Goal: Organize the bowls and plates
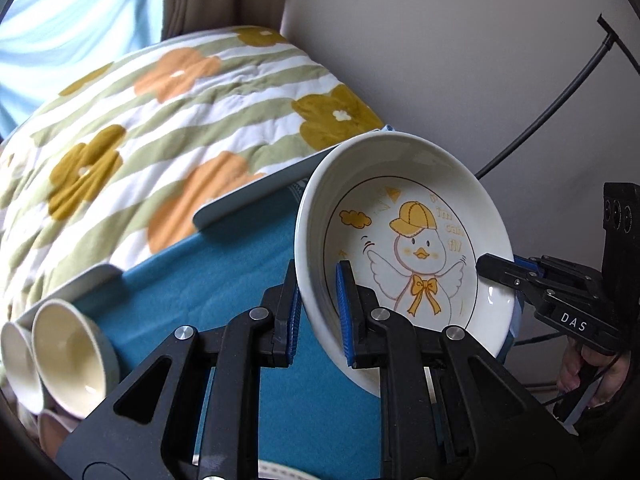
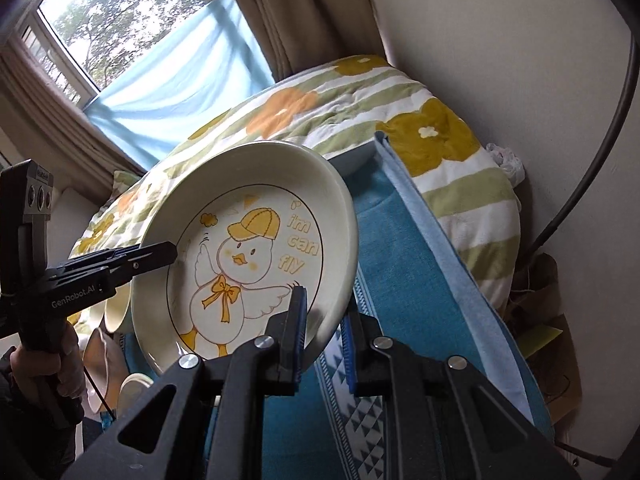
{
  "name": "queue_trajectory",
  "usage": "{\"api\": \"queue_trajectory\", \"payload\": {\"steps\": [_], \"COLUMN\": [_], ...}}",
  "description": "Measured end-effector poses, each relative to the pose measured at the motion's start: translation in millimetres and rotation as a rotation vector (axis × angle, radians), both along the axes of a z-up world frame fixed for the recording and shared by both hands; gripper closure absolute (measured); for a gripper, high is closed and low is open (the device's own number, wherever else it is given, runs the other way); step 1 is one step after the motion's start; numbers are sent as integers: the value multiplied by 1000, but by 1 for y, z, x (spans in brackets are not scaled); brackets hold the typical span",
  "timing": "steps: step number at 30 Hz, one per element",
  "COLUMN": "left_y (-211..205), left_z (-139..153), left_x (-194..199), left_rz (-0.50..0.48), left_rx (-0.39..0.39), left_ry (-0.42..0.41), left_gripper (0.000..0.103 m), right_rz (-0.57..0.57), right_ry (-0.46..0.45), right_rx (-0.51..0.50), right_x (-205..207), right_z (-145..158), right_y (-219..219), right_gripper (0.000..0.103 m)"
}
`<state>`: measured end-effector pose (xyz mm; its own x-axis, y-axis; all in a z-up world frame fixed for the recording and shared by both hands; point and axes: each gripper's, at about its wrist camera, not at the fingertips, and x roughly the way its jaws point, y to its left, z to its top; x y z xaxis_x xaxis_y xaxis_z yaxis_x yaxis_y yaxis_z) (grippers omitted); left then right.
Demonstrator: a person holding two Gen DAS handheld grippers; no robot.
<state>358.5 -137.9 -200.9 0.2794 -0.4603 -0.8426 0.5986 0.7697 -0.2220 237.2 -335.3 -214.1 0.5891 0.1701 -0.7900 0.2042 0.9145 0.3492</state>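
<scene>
- Plate [image 1: 404, 240] in the left wrist view was white and deep-rimmed, printed with a yellow-capped duck wearing a yellow bow; it was held tilted above the teal-covered worktop [image 1: 224, 280].
- The left gripper [image 1: 318, 312] was clamped on the plate's near rim, one blue pad inside and one outside.
- The right gripper [image 1: 492, 270] pinched the opposite rim from the right side.
- Two cream bowls [image 1: 68, 356] lay on their sides at the left edge, touching each other; a pale flat tray edge [image 1: 256, 196] sat behind the plate.
- A flowered striped quilt [image 1: 160, 120] on a bed filled the background.
- In the right wrist view, the one plate [image 2: 256, 248] read "i'm can fly" beside the duck.
- The right gripper [image 2: 326, 332] was closed on its lower right rim; the left gripper [image 2: 168, 254] gripped the left rim, a hand [image 2: 44, 364] below it.
- Cream bowls [image 2: 116, 308] showed partly behind the plate; their number could not be told.
- A window [image 2: 112, 12], a light blue curtain [image 2: 176, 76] and the quilt [image 2: 440, 140] lay beyond.
</scene>
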Motion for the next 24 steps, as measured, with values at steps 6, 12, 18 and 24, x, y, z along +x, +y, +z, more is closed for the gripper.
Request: {"api": "queue_trajectory", "payload": {"steps": [6, 12, 18, 24], "left_y": [77, 155, 204, 234], "left_z": [16, 11, -14, -53], "left_x": [-59, -115, -156, -179], "left_rz": [122, 259, 343, 414], "left_rx": [0, 12, 76, 83], "left_ry": [-25, -9, 20, 98], "left_gripper": [89, 89, 89, 89], "right_rz": [135, 268, 369, 451], "right_ry": [-30, -17, 43, 79], "right_rx": [-14, -3, 23, -8], "right_x": [-25, -45, -58, -62], "right_z": [19, 11, -21, -47], "right_y": [57, 117, 162, 194], "right_gripper": [88, 88, 88, 88]}}
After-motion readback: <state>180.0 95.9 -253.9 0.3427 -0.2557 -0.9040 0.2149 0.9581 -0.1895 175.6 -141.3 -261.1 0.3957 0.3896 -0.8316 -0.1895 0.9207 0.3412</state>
